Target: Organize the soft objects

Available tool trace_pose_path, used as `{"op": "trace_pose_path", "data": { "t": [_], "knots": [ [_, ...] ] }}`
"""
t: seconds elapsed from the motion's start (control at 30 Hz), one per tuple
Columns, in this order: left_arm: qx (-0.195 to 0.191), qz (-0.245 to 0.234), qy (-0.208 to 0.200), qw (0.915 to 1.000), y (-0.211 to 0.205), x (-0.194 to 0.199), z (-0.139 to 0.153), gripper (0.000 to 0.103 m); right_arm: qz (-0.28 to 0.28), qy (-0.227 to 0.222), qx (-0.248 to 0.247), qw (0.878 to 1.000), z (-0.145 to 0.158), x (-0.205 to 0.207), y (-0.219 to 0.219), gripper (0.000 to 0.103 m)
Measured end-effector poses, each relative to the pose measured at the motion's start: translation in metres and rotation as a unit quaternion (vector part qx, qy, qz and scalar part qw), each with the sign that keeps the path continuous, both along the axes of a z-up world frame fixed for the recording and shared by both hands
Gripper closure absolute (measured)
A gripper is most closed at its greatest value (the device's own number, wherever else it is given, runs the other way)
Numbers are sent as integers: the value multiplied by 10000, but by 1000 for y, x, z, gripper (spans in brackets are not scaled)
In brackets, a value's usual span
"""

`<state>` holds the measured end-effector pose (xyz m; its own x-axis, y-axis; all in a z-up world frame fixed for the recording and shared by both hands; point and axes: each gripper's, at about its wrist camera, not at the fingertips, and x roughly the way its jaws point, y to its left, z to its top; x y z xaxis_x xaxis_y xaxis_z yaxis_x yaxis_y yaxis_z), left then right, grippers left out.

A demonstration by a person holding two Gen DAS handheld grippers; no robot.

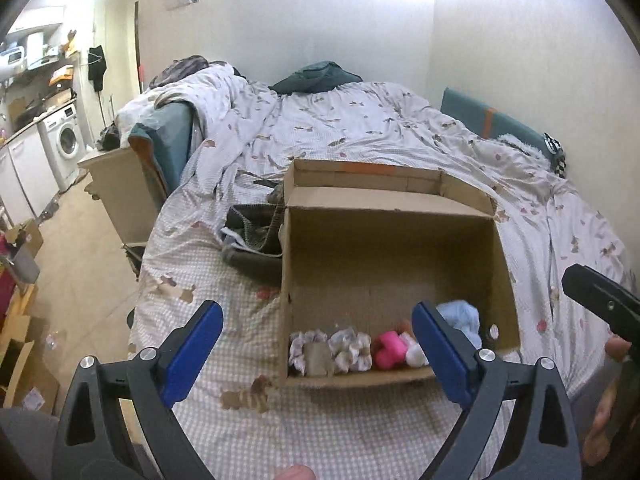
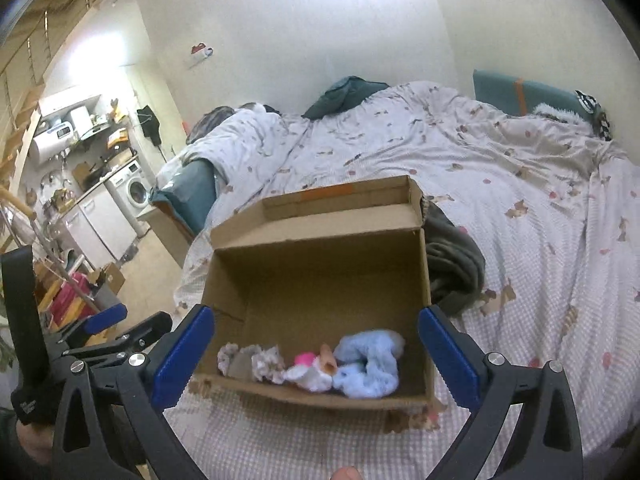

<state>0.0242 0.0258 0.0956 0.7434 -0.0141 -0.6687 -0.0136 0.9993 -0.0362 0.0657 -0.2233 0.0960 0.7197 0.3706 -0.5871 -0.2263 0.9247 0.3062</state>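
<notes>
Nearest the cameras, both grippers are held spread wide above the near edge of the bed: the left gripper (image 1: 318,354) is seen with its blue pads far apart and nothing between them, and the right gripper (image 2: 316,354) is likewise parted fully and empty. Just beyond them, the cardboard box (image 1: 502,272) is set on the checked bedspread (image 1: 224,304) with its flaps raised, and the soft objects are gathered along its near wall. From left to right, two pale scrunchies (image 1: 348,350) are lined up side by side, a bright pink item (image 1: 388,346) is tucked next to them with something white beside it, and a light blue fluffy piece (image 2: 368,360) is bunched at the right end. The rest of the box floor is bare. A judgement can be made that a placing step is just finished or a new pick is about to be started, since neither tool is loaded. Beside the box's far left side, a dark grey garment (image 1: 252,240) is heaped on the covers, touching or nearly touching the cardboard; it is judged the likeliest next item. For that, one gripper would need to be carried past the box, lowered onto a fold and closed on enough cloth to lift it clear of the rim. Farther off, rumpled bedding and a teal pillow (image 1: 316,78) are seen against the wall.
</notes>
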Motion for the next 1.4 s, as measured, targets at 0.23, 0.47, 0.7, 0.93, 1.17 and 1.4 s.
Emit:
{"op": "trace_pose_path", "data": {
  "t": [0.23,0.47,0.7,0.93,1.17,1.4],
  "knots": [
    [144,-2,4,9999,-3,-32,-1,8,-74,4,-231,9997,-8,-28,-4,0],
    [195,155,6,9997,-1,-47,-8,4,-25,45,-314,9995,-22,-41,1,0],
    [306,96,-203,9993,-7,-55,-17,2,-68,83,-463,9989,-35,-45,0,0],
    [126,121,40,9998,-5,-42,-30,0,-90,149,-578,9982,-42,-41,8,0],
    [-109,76,174,9998,-1,-35,-35,0,-11,212,-636,9977,-46,-40,13,0],
    [22,70,82,9999,-4,-38,-33,0,-36,282,-580,9979,-48,-37,11,0]
  ]
}}
